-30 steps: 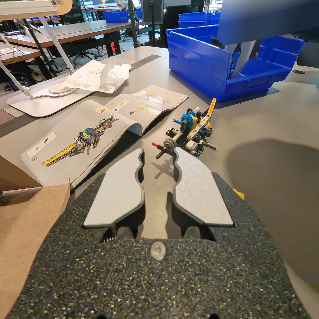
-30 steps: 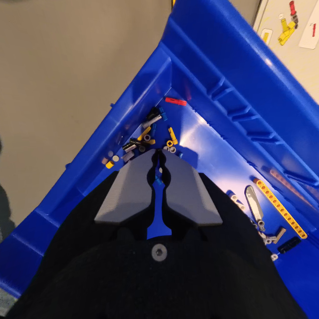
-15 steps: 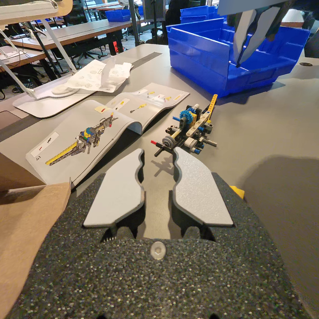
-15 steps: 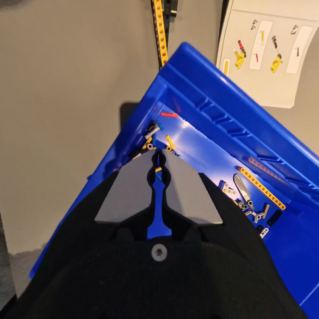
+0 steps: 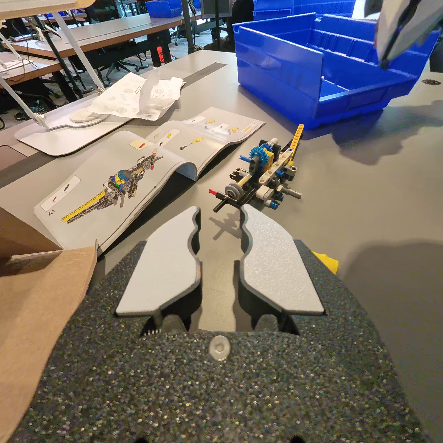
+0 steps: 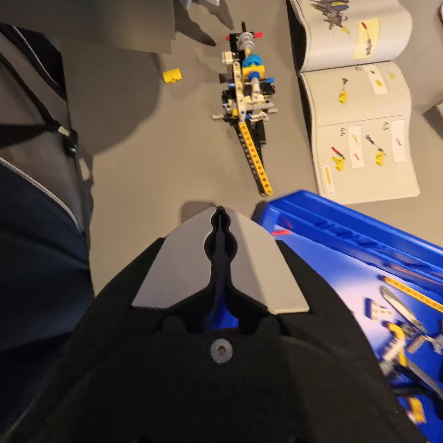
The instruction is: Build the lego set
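Left gripper (image 5: pixel 219 212) hovers low over the grey table (image 5: pixel 359 203), fingers spread and empty, the open instruction booklet (image 5: pixel 134 172) at its left. Just ahead lies the partly built lego model (image 5: pixel 261 178). Farther right, the right gripper (image 6: pixel 220 209) hangs clenched above the blue bin (image 5: pixel 299 72); whether it pinches a piece is unclear.

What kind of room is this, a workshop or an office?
Probably a shared lab or workshop. Long tables stand in rows behind, more blue bins sit on them, and the near table holds a parts bin, a manual and a half-built model.
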### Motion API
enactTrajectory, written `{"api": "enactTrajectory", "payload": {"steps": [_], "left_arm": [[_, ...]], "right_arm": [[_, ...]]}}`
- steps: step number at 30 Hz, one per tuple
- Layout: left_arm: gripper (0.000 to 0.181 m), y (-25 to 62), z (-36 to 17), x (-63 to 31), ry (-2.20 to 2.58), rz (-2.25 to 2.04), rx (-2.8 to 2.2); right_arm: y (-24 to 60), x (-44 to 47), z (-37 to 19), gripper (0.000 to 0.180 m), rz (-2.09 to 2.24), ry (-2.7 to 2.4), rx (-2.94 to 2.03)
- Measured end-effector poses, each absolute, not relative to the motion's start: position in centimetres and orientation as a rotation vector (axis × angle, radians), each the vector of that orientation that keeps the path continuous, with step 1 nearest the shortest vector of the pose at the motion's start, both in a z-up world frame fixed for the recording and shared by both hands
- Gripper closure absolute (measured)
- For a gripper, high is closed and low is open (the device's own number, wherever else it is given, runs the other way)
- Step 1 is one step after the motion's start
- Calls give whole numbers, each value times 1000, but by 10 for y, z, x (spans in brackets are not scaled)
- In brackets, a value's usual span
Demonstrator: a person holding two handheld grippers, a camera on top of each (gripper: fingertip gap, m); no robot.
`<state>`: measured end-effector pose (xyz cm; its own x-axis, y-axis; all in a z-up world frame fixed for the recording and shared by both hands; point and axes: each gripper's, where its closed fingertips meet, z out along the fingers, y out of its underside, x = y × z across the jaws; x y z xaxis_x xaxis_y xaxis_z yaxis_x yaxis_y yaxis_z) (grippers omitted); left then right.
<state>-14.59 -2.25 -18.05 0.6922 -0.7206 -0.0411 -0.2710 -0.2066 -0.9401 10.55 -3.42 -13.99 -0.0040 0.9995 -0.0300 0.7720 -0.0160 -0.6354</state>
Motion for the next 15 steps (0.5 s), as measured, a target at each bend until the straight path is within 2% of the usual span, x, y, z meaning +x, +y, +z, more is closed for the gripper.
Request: {"api": "enactTrajectory", "payload": {"steps": [10,15], "left_arm": [[150,-24,-179,-149,759,-470,-1779],[150,-25,-175,-154,716,-498,-1768]], "right_arm": [[-104,-19,-186,179,1086,-1712,-1807],[-104,-44,-200,179,1144,-1690,-1840]]}}
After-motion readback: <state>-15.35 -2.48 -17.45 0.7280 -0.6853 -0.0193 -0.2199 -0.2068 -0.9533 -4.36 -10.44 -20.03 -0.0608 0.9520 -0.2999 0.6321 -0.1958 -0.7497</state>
